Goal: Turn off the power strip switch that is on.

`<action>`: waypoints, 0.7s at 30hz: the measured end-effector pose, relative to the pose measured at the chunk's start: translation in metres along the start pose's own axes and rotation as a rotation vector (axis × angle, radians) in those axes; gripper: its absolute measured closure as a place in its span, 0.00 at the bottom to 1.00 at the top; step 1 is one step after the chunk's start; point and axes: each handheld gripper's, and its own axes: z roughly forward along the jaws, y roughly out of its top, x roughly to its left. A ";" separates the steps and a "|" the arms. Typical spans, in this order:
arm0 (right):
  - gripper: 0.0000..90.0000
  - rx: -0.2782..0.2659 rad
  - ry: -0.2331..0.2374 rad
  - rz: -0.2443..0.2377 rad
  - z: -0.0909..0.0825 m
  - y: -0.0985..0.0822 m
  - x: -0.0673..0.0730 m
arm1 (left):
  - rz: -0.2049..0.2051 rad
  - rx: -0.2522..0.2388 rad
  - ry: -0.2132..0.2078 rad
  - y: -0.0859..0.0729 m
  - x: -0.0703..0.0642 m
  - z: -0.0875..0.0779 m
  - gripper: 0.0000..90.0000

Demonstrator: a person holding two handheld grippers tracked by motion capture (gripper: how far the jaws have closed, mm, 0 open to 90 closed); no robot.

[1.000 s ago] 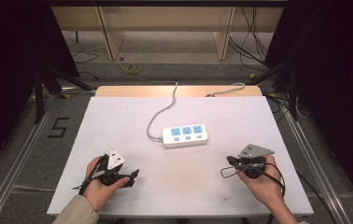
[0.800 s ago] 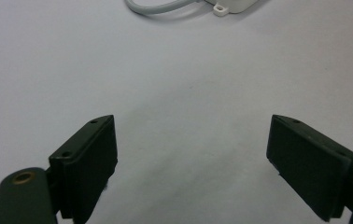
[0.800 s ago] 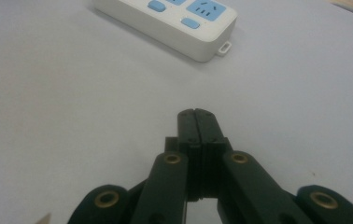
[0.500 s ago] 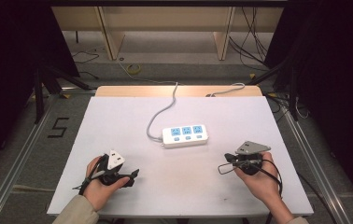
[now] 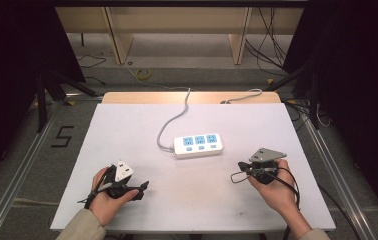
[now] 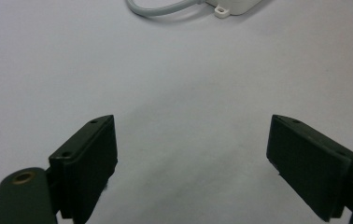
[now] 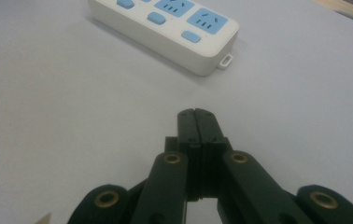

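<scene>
A white power strip [image 5: 198, 145] with three blue sockets lies in the middle of the white table [image 5: 127, 130], and its grey cable [image 5: 174, 120] runs off the far edge. My left gripper [image 5: 142, 187] rests near the front left, held in a hand, pointing right. Its jaws stand wide apart in the left gripper view, where the left gripper [image 6: 193, 163] is open over bare table with nothing between them. My right gripper [image 5: 241, 169] rests at the front right, pointing left toward the strip. The right gripper [image 7: 196, 114] is shut on nothing, a short way from the power strip [image 7: 165, 28].
A corner of the power strip [image 6: 230, 5] and its cable [image 6: 156, 8] show at the top of the left gripper view. Beyond the table's far edge are wooden furniture legs [image 5: 119, 35] and loose cables on the floor. Metal rails [image 5: 22, 165] run along both sides.
My right gripper has edged slightly left toward the power strip. The left gripper has stayed where it was.
</scene>
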 end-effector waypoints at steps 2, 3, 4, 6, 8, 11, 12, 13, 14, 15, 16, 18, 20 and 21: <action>1.00 0.002 0.001 0.001 0.000 0.000 0.000 | 0.000 0.000 0.000 0.000 0.000 0.000 0.18; 1.00 0.000 -0.001 0.000 0.001 0.001 0.000 | -0.003 0.000 0.001 0.000 0.000 0.000 0.18; 1.00 0.002 0.001 0.003 0.001 0.002 0.000 | 0.000 0.000 0.000 0.000 0.000 0.000 0.18; 1.00 0.004 0.002 0.004 0.001 0.003 0.000 | 0.000 0.000 0.000 0.000 0.000 0.000 0.18; 1.00 0.004 0.003 0.002 0.002 0.003 -0.001 | 0.000 0.000 0.000 0.000 0.000 0.000 0.18; 1.00 0.006 0.006 -0.001 0.002 0.004 0.000 | 0.000 0.000 0.001 0.000 0.000 0.000 0.18; 1.00 0.008 0.005 0.000 0.003 0.005 -0.001 | 0.000 -0.001 0.001 0.000 0.000 0.000 0.18; 1.00 0.007 0.005 0.001 0.003 0.006 -0.001 | 0.000 -0.001 0.001 0.000 0.000 0.000 0.18; 1.00 0.007 0.005 0.002 0.004 0.007 -0.001 | 0.000 -0.001 0.001 0.000 0.000 0.000 0.18; 1.00 0.007 0.005 0.002 0.004 0.007 -0.001 | 0.000 -0.001 0.001 0.000 0.000 0.000 0.18; 1.00 0.006 0.006 0.001 0.004 0.008 -0.001 | -0.001 -0.001 0.001 0.000 0.000 0.000 0.18; 1.00 0.009 0.006 0.002 0.005 0.009 -0.001 | 0.000 -0.001 0.002 0.000 0.000 0.000 0.18; 1.00 0.010 0.007 0.000 0.005 0.010 -0.002 | 0.000 -0.002 0.002 0.000 0.000 0.000 0.18; 1.00 0.012 0.006 0.004 0.006 0.011 -0.001 | 0.001 -0.001 0.001 0.000 0.000 0.000 0.18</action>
